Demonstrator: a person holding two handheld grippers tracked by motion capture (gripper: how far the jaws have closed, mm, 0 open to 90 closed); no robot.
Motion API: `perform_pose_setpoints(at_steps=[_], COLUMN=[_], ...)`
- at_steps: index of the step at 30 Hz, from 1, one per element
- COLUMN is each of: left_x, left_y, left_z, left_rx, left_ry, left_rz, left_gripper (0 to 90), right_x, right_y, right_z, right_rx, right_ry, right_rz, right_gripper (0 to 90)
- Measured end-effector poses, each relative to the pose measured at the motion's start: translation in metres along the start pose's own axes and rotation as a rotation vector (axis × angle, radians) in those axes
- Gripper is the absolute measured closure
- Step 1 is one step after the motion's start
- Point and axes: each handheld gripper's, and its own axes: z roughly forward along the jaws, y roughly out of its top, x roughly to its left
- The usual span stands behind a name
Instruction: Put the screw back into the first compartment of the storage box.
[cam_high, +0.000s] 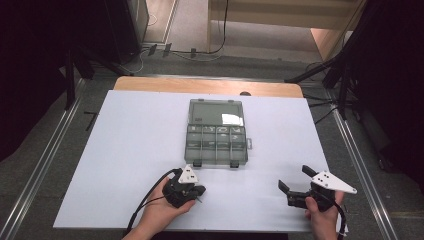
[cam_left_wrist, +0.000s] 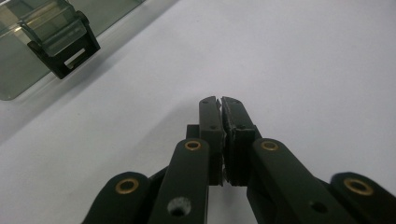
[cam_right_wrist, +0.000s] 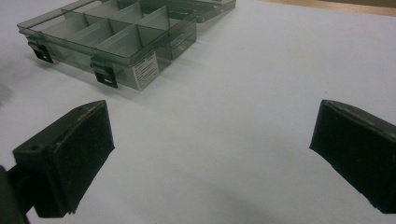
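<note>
An open smoky clear compartment box (cam_high: 216, 145) lies in the middle of the white table (cam_high: 135, 150), its lid (cam_high: 215, 112) folded flat behind it. Small pale items sit in its back row, too small to tell. My left gripper (cam_high: 201, 192) rests on the table just in front of the box's near left corner, jaws shut with nothing seen between them (cam_left_wrist: 219, 100). The box's black latch (cam_left_wrist: 63, 46) is close at the upper left of the left gripper view. My right gripper (cam_high: 295, 178) sits at the near right, open wide (cam_right_wrist: 215, 135), facing the box (cam_right_wrist: 116, 37) across bare table.
The wooden table edge (cam_high: 210, 86) runs along the far side. Black stands (cam_high: 345, 70) and cables flank the table on the floor. A white label (cam_right_wrist: 145, 70) is on the box's near side wall.
</note>
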Motion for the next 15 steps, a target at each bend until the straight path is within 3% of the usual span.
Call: perform_pose_setpoints(at_steps=[12, 15], left_x=[0.01, 0.011], left_y=[-0.003, -0.002], left_z=[0.0, -0.001], left_rx=[-0.03, -0.033], left_ry=[-0.068, -0.06], left_rz=[-0.048, -0.041], left_gripper=[88.5, 88.5], right_x=[-0.001, -0.001], right_y=[0.0, 0.0], right_z=[0.0, 0.0], right_rx=[0.001, 0.0], right_ry=[-0.003, -0.003], right_rz=[0.004, 0.008], right_gripper=[0.0, 0.0])
